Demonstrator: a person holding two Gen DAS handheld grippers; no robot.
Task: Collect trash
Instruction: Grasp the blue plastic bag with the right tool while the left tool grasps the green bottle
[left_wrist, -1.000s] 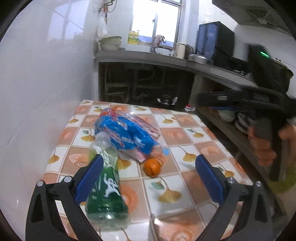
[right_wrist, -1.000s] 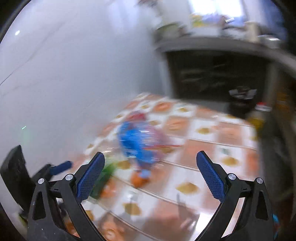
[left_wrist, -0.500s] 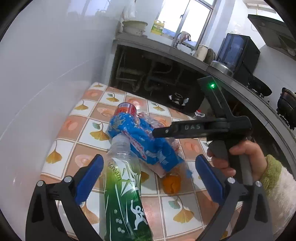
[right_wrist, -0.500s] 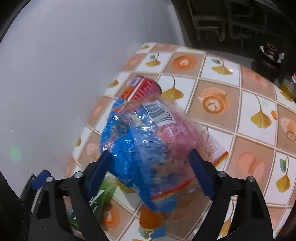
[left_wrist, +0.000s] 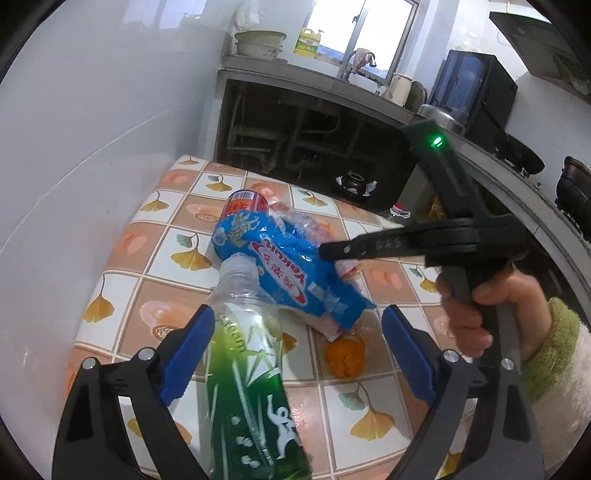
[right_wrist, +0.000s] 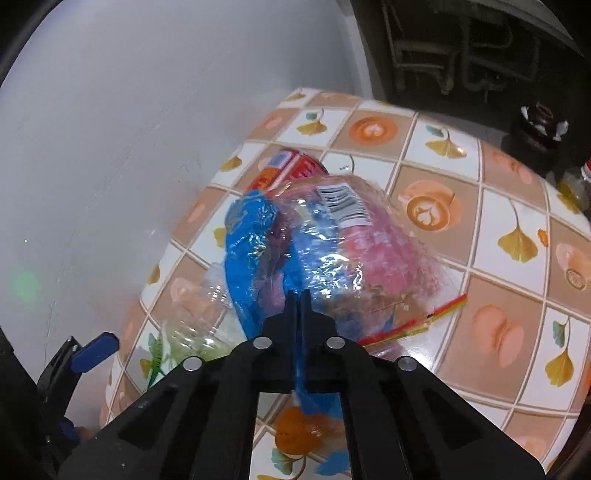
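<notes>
A heap of trash lies on the tiled table (left_wrist: 166, 229). A crumpled blue wrapper (left_wrist: 273, 266) lies over a clear pink bag (right_wrist: 369, 251), with a red can (left_wrist: 245, 201) behind them. My right gripper (right_wrist: 297, 295) is shut, pinching the blue wrapper (right_wrist: 255, 258) at its near end; the left wrist view shows that gripper (left_wrist: 325, 253) from the side. A green plastic bottle (left_wrist: 251, 387) lies with its neck towards the heap. My left gripper (left_wrist: 297, 314) straddles the bottle with its jaws closing, and the right pad stands well clear of it. An orange peel (left_wrist: 345, 354) lies beside the bottle.
A white wall runs along the table's left side. Behind the table a dark counter (left_wrist: 314, 85) carries basins and a sink. A dark pot (right_wrist: 539, 122) and a bottle (left_wrist: 399, 212) stand on the floor past the table's far edge. A hand (left_wrist: 480, 314) in a green cuff holds the right gripper.
The right gripper came down onto the heap and shut its jaws on the blue wrapper. The left gripper moved forward along the bottle and its jaws narrowed a little.
</notes>
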